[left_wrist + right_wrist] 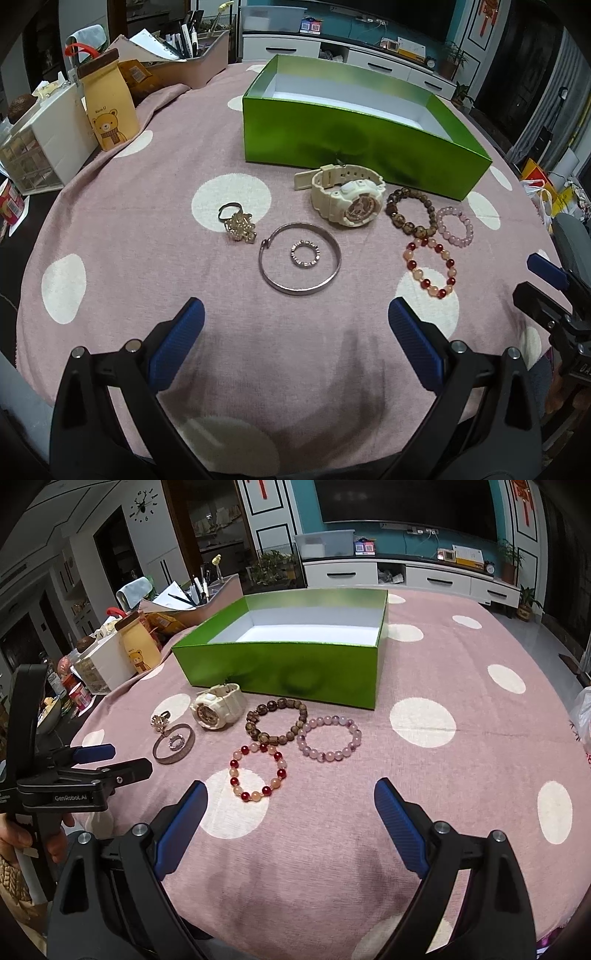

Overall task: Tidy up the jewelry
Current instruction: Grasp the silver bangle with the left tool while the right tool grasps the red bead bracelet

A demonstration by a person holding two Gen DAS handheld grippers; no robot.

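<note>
Two grippers, left gripper (295, 317) and right gripper (290, 799), hung spread and empty above the cloth. Nearest lay the red bead bracelet (258, 771), probably light, elastic, roll-prone; pinch across its beads. Beyond stood the green box (295, 653).

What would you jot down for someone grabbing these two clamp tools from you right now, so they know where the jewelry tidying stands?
Left gripper: open, empty, hovering over the pink polka-dot tablecloth.
Right gripper: open, empty, hovering nearby.
Open green cardboard box: the part of its white inside that shows is empty.
In front of it on the cloth: cream plastic watch, dark brown bead bracelet, lilac bead bracelet, red and peach bead bracelet, silver bangle with a small sparkly ring lying inside it, gold flower ring.
Done: nothing boxed.
Left: probably move every piece into the box.
</note>
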